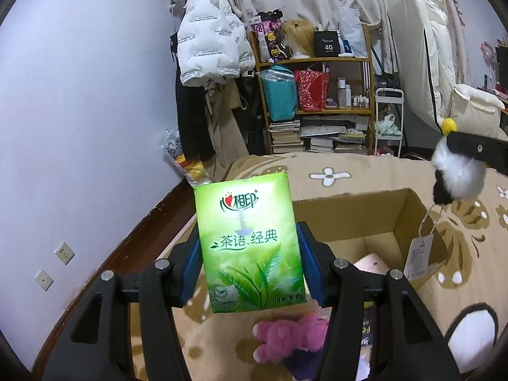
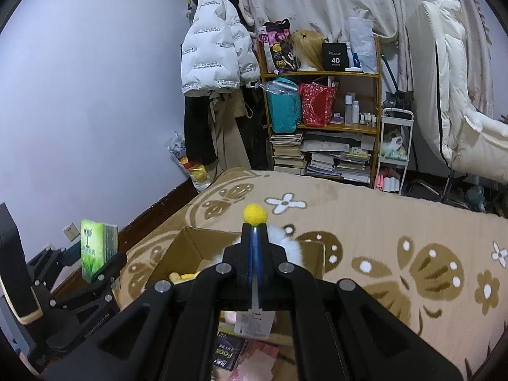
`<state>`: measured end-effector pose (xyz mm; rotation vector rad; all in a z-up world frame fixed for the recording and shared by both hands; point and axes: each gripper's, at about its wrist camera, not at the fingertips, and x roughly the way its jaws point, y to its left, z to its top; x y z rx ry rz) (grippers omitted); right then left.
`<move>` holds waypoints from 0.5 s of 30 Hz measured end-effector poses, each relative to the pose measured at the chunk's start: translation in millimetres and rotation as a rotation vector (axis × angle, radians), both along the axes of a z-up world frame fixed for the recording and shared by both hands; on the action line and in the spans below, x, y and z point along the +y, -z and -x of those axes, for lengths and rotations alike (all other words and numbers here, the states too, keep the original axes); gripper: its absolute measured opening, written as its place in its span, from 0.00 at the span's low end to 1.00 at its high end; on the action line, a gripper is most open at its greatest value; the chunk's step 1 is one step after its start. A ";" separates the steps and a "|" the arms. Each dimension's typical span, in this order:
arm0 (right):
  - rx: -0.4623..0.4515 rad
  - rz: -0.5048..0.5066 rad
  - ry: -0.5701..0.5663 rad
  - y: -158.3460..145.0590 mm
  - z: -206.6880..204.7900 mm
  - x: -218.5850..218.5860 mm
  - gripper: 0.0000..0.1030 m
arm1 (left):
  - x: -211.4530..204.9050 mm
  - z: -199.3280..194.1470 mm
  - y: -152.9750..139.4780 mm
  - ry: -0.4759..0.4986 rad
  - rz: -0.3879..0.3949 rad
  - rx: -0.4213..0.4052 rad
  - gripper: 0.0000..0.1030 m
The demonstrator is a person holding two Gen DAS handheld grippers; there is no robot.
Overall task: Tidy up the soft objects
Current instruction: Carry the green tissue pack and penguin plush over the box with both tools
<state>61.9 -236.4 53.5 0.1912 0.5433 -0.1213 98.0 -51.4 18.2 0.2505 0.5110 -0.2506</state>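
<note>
Green tissue pack (image 1: pixel 249 244) in left tool (image 1: pixel 250 263); fluffy black-and-white toy (image 1: pixel 457 174) in right tool (image 2: pixel 255 254).

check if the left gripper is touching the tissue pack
Touching. The left wrist view shows the left gripper with a blue pad pressed against each side of the tissue pack, holding it in the air.

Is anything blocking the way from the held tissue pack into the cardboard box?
Nothing visible. The left gripper holds the tissue pack just beside the cardboard box, whose top is open. The plush toy hangs over its far side.
</note>
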 end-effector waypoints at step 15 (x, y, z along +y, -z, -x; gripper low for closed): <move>0.067 -0.037 -0.005 44.9 -35.9 -17.6 0.03 | -25.6 -28.8 28.1 0.053 -0.018 0.040 0.53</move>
